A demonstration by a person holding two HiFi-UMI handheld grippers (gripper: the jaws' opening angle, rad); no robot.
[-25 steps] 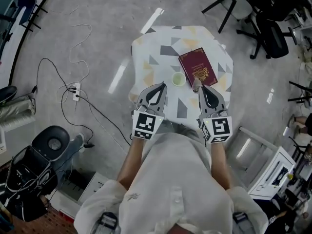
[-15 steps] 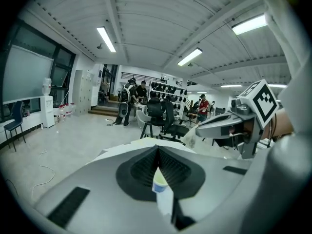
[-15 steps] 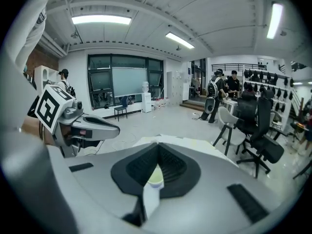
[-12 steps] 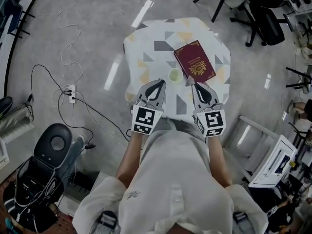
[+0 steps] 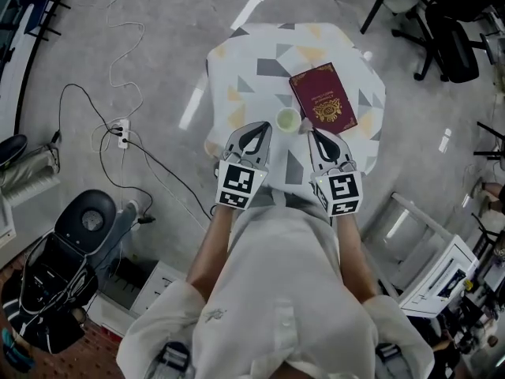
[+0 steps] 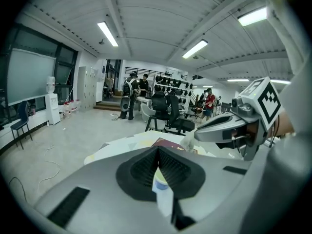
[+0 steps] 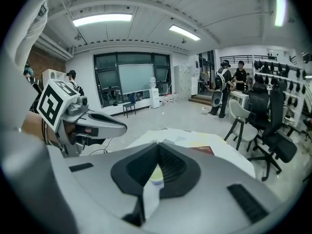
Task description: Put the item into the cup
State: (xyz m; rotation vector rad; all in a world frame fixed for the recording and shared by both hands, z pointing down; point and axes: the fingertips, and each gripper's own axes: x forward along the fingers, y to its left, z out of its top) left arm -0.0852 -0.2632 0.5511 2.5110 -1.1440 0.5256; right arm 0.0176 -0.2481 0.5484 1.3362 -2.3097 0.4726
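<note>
A small pale green cup (image 5: pixel 288 120) stands on the patterned table (image 5: pixel 237 69), next to a maroon booklet (image 5: pixel 323 97). My right gripper (image 5: pixel 309 132) is shut on a small whitish crumpled item (image 5: pixel 305 128), held just right of the cup's rim. From the left gripper view the same item (image 6: pixel 189 141) shows at the right gripper's tip (image 6: pixel 198 135). My left gripper (image 5: pixel 263 129) is shut and holds nothing, its tip just left of the cup. Through each gripper's jaws I see the cup (image 6: pixel 160 179) (image 7: pixel 156 174) straight ahead and close.
The table is small, with edges near on every side. A power strip and cables (image 5: pixel 120 133) lie on the floor at left. Office chairs (image 5: pixel 442 30) stand at the far right, a white rack (image 5: pixel 442 275) at the near right. People stand far off in the room (image 6: pixel 131 94).
My right gripper has moved left with the item, closer to the cup. The left gripper has kept its place beside the cup.
</note>
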